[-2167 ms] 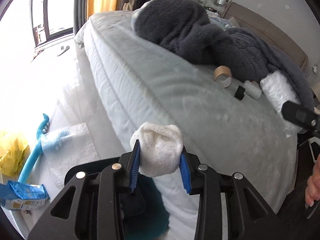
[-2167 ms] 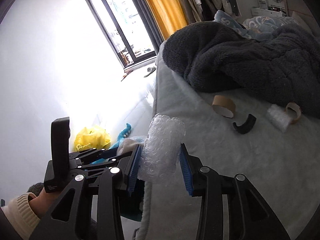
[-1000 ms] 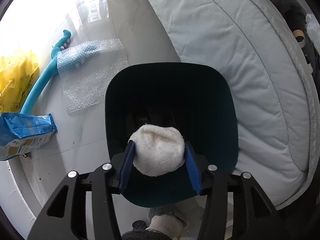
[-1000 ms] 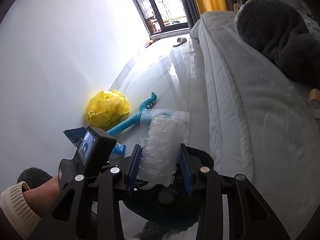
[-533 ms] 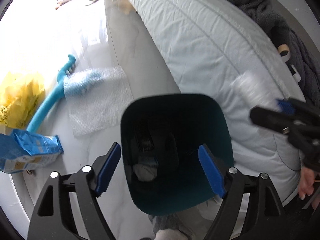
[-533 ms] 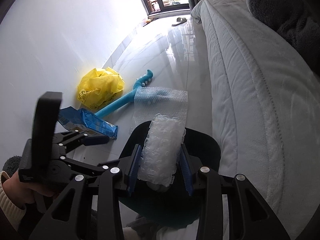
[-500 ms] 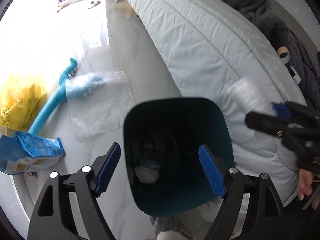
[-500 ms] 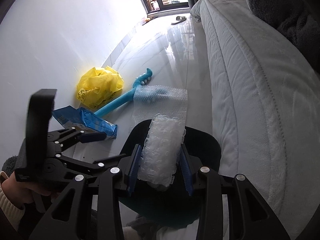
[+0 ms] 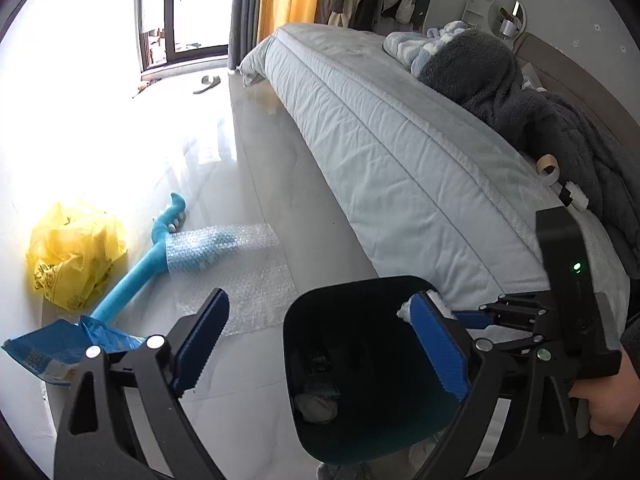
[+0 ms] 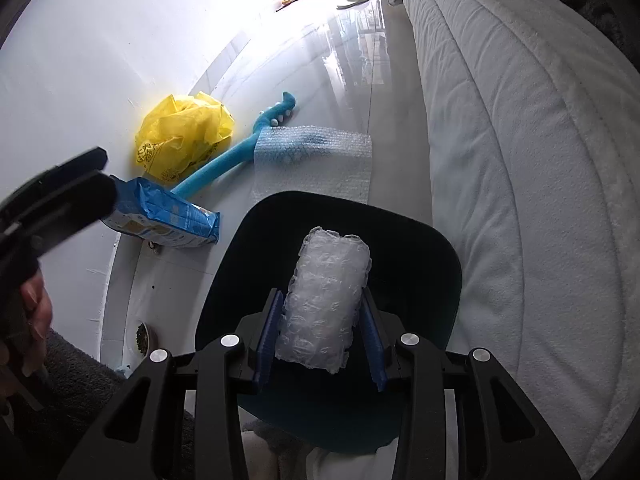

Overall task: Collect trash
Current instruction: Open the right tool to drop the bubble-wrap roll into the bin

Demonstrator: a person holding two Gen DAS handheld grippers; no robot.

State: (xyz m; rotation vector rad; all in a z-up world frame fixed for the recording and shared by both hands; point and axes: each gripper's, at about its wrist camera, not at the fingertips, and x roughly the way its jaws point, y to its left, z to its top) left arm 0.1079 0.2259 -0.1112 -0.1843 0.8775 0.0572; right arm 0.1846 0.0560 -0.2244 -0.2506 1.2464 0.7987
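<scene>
A dark teal bin [image 10: 420,248]; a clear, bubbled roll of wrap [image 10: 324,300] between blue-padded black jaws; a yellow bag [image 10: 182,136] with dark print. A blue packet [image 10: 164,216]; a turquoise stick [image 10: 236,156]; a pale grey-white quilted mattress [image 10: 520,160].

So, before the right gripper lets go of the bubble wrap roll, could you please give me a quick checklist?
1. Bubble wrap roll clamped in right gripper: ok.
2. Roll above the open trash bin: ok.
3. Left gripper empty, jaws opening: ok.
4. Left gripper out of the drop path: ok, it sits off to the side.
5. Room in the bin: ok, only a white wad shows at the bottom.
6. Roll will fall cleanly inside: cannot tell.
</scene>
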